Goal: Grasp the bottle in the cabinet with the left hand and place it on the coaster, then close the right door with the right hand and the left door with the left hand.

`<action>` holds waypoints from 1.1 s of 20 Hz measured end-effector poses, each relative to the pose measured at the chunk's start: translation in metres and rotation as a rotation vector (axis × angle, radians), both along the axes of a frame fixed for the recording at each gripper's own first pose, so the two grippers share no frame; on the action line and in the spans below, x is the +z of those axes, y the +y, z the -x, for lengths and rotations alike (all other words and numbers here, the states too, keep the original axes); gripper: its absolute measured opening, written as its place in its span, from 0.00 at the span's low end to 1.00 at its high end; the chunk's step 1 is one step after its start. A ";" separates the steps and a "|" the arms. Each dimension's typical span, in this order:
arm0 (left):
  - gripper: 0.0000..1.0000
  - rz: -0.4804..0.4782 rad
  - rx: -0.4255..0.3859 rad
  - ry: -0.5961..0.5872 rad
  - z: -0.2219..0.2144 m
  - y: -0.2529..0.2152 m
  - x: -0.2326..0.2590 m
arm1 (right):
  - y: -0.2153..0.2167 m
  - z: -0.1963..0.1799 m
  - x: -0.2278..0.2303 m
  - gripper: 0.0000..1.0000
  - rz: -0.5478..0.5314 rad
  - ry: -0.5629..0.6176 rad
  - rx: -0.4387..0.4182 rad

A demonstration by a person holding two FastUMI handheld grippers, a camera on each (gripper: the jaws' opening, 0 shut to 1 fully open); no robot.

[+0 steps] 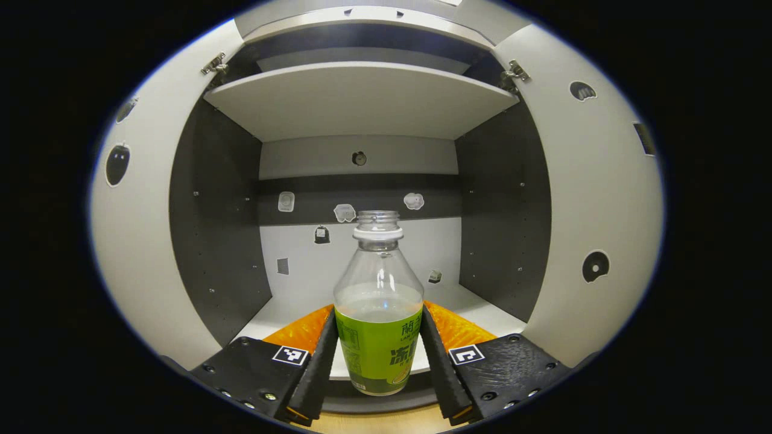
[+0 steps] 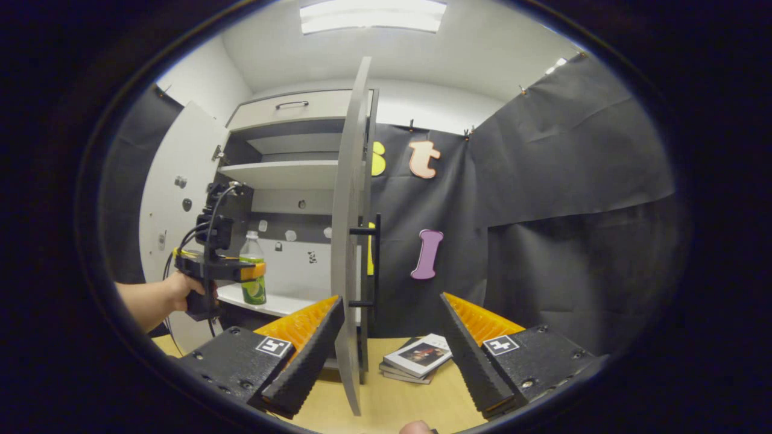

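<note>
Clamped between my left gripper's (image 1: 379,355) 2 fingers, bottle (image 1: 378,313) sits in cabinet (image 1: 362,99); right gripper (image 2: 392,349) gapes, coaster and doors pending.

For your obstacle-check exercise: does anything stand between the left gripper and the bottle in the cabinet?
No. The bottle already sits between the left gripper fingers at the front of the cabinet's lower shelf. Both doors stand open.

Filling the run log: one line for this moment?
left claw: shut on bottle | bottle: on cabinet shelf | right claw: open | right door: open
</note>
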State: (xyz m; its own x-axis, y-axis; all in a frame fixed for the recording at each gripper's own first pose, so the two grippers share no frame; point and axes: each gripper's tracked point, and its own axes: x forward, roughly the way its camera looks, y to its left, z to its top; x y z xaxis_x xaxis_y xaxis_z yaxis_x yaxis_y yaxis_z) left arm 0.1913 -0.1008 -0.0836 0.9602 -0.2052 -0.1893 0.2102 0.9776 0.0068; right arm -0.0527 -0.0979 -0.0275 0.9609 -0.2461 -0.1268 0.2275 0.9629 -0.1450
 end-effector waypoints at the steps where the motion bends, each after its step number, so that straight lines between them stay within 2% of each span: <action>1: 0.70 -0.004 0.011 -0.006 0.008 0.005 0.002 | -0.003 0.001 0.000 1.00 -0.003 0.001 0.006; 11: 0.69 -0.031 0.120 -0.069 0.091 0.036 0.017 | -0.018 0.001 -0.010 0.99 -0.049 0.028 0.071; 22: 0.69 -0.050 0.135 -0.100 0.151 0.031 -0.002 | -0.017 0.007 -0.013 1.00 -0.059 0.039 0.095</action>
State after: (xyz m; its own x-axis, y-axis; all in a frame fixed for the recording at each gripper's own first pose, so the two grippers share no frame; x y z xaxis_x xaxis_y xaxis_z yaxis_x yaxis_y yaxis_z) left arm 0.0401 -0.0700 -0.0858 0.9930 -0.0654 -0.0980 0.0725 0.9949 0.0708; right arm -0.0594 -0.1151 -0.0407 0.9735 -0.1456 -0.1766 0.1305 0.9870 -0.0941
